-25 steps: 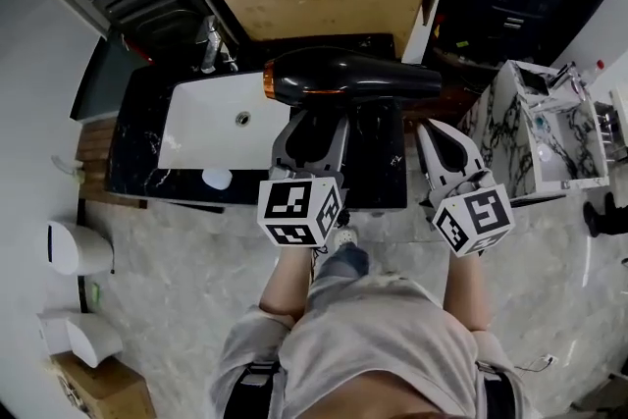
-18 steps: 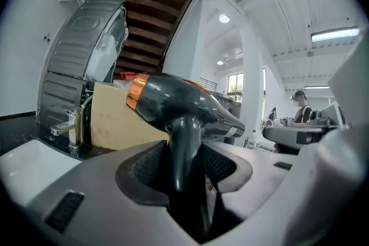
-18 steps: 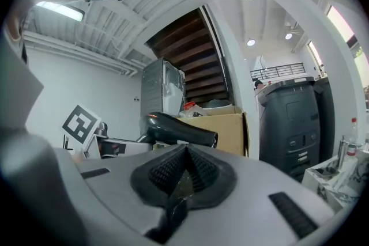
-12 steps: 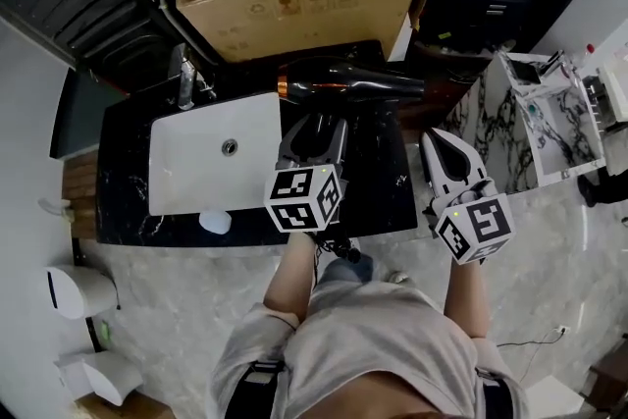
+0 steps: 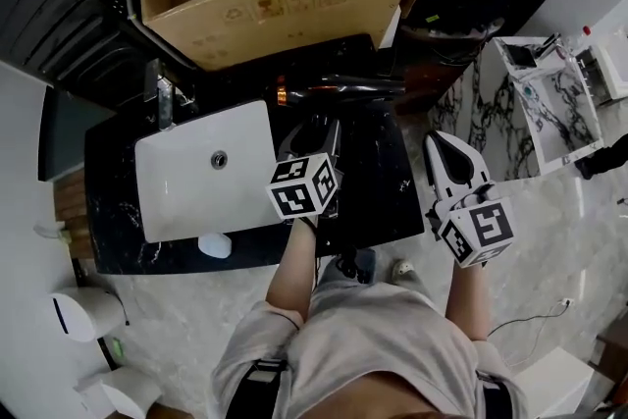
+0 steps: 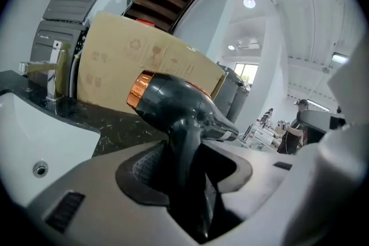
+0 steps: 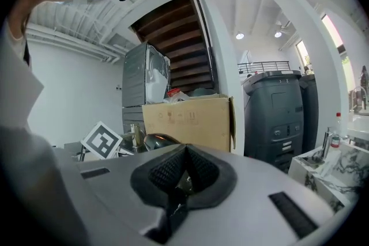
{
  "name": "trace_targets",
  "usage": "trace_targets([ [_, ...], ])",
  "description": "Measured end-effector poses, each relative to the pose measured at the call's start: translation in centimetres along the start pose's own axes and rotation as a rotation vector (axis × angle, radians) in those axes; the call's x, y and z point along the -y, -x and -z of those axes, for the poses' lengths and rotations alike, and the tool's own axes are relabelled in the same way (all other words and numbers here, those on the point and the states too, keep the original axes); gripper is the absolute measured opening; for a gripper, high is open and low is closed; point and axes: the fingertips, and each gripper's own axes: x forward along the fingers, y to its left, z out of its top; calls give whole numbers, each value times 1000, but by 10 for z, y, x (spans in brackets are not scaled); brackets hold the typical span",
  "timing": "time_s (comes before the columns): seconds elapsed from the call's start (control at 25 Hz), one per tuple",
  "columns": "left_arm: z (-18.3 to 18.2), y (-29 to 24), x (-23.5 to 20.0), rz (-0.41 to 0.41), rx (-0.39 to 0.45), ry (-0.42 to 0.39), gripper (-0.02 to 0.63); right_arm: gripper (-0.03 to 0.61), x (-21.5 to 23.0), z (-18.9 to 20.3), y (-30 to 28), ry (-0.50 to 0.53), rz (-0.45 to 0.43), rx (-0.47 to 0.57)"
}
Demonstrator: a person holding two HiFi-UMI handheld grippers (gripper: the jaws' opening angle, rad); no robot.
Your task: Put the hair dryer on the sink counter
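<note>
Head view: the left tool (image 5: pixel 314 130) clamps the handle of the hair dryer (image 5: pixel 343 90). The dryer lies level over the far part of the table (image 5: pixel 388 186), right of the sink (image 5: pixel 196 174) and near the cardboard box (image 5: pixel 285 0).

Left gripper view: the dryer has a glossy black body with a copper ring at its left end.

Right gripper view: the right tool (image 7: pixel 181 176) has its jaws together and holds nothing.

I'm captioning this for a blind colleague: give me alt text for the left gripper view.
The left gripper is shut on the handle of a black hair dryer with a copper ring, in front of a dark counter. A white sink and a tap lie to the left, a cardboard box stands behind.
</note>
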Motion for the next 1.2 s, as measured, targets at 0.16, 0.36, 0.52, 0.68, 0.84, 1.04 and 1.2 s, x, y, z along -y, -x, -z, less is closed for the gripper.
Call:
trace_targets([
  [0.16,17,-16,-10,-7,-55,6,192,10,4,8,-6,-8,23,-25],
  [0.36,31,-28,-21,-30,-105,8,192,11,7,15,-10,-13,35,-48],
  [0.52,36,-30,-24,-35,-119,13,192,10,7,17,-11,-17,43,-52],
  [0.68,37,-31,-25,-47,-132,-6,192,10,5,17,-13,-15,42,-55],
  [0.84,41,-33,-28,-79,-161,-42,192,11,3,16,-13,-11,39,-54],
  [1.04,43,-34,-31,-110,-183,-82,192,11,1,14,-12,-10,37,-52],
  [1.2,44,-35,-30,-128,-190,-129,192,11,-1,13,-12,-4,25,-48],
])
